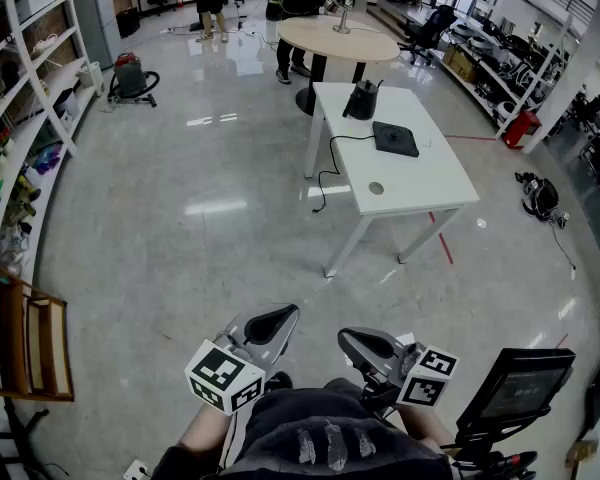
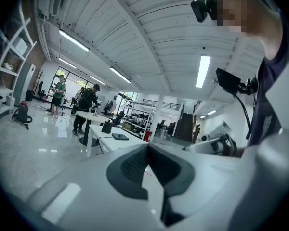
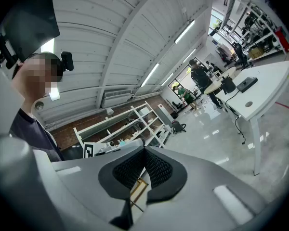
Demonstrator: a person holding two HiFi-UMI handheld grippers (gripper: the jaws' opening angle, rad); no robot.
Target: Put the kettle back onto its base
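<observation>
Left gripper (image 1: 276, 321) and right gripper (image 1: 364, 344) are hanging closed on nothing, well apart from the white table (image 1: 420, 183); kettle (image 1: 362, 100) is standing near its base (image 1: 394, 138), not yet on it.

A: Can any words, brands or numbers be read?
B: None. There are only black-and-white square patterns on the left marker cube (image 1: 223, 376) and the right marker cube (image 1: 428, 376), near us. They carry no letters or digits.
A: Anything on the kettle (image 1: 361, 100) or base (image 1: 394, 138) on the far table (image 1: 420, 183)?
B: Too small to tell.
</observation>
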